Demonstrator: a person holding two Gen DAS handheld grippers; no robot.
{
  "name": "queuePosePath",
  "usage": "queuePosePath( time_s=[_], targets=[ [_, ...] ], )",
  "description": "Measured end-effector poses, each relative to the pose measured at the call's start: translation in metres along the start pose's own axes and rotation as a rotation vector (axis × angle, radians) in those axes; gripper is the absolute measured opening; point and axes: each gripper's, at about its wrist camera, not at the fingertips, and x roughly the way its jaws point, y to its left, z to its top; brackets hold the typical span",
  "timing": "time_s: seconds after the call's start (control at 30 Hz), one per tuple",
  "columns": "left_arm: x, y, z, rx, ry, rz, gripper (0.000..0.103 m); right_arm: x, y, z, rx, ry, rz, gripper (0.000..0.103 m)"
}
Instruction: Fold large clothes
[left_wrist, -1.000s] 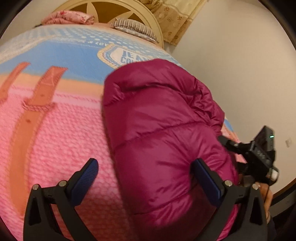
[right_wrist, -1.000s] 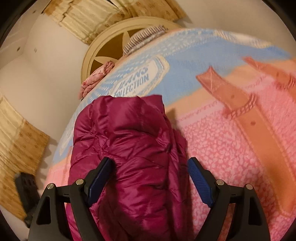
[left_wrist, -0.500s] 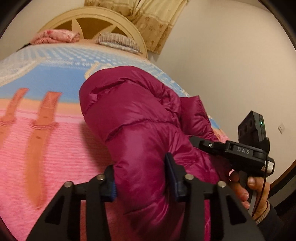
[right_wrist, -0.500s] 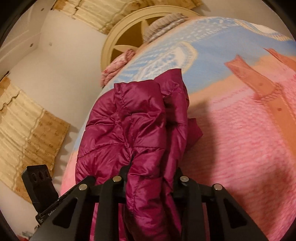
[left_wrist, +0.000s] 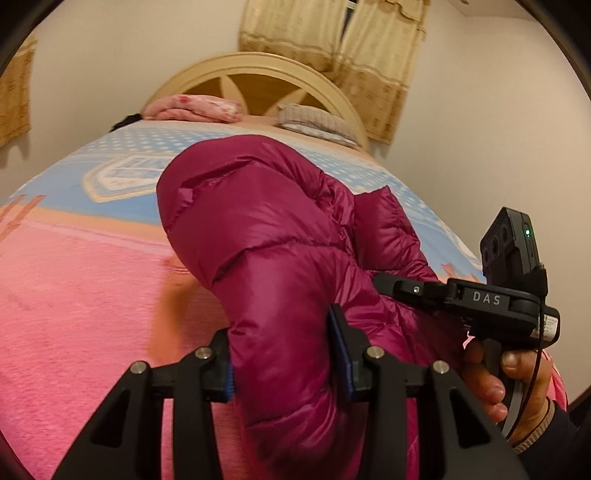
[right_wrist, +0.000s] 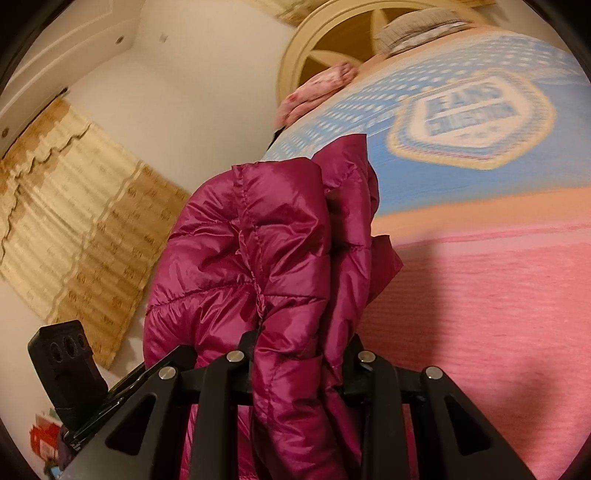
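The magenta puffer jacket (left_wrist: 266, 236) is clamped by left tool (left_wrist: 284, 363) and right tool (right_wrist: 295, 354); edge lifted off the bed (left_wrist: 74, 295), probably for folding.

Each camera sits just behind its own fingers, tilted down and close over the bed (left_wrist: 92, 314). The left view faces the headboard (left_wrist: 258, 74), the right one is rolled sideways. Both share the magenta jacket (left_wrist: 266, 258) and the headboard.
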Motion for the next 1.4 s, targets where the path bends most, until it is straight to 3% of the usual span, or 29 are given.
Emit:
queuePosePath(
  time_s=[0.5, 0.67, 0.87, 1.0, 1.1, 1.13, 1.23, 1.4],
  targets=[
    [-0.017, 0.083, -0.014, -0.115, -0.019, 0.147, 0.042, 0.12, 0.078, -0.007, -0.1, 0.141, 0.057, 0.025],
    [0.0, 0.098, -0.025, -0.147, 0.015, 0.161, 0.042, 0.15, 0.076, -0.015, -0.095, 0.184, 0.031, 0.025],
    [0.0, 0.106, -0.035, -0.16, 0.016, 0.159, 0.043, 0.154, 0.065, -0.016, -0.079, 0.189, 0.018, 0.025],
    [0.0, 0.11, -0.038, -0.162, 0.025, 0.192, 0.055, 0.158, 0.062, -0.017, -0.084, 0.198, 0.0, 0.025],
    [-0.006, 0.105, -0.038, -0.161, 0.03, 0.219, 0.07, 0.156, 0.056, -0.017, -0.072, 0.195, -0.013, 0.034],
    [-0.011, 0.104, -0.04, -0.152, 0.026, 0.231, 0.077, 0.153, 0.056, -0.016, -0.077, 0.186, -0.031, 0.043],
    [-0.017, 0.099, -0.038, -0.136, 0.024, 0.238, 0.078, 0.143, 0.061, -0.015, -0.107, 0.16, -0.062, 0.055],
    [-0.036, 0.097, -0.036, -0.144, -0.005, 0.262, 0.079, 0.119, 0.067, -0.013, -0.107, 0.116, -0.068, 0.06]
  ],
)
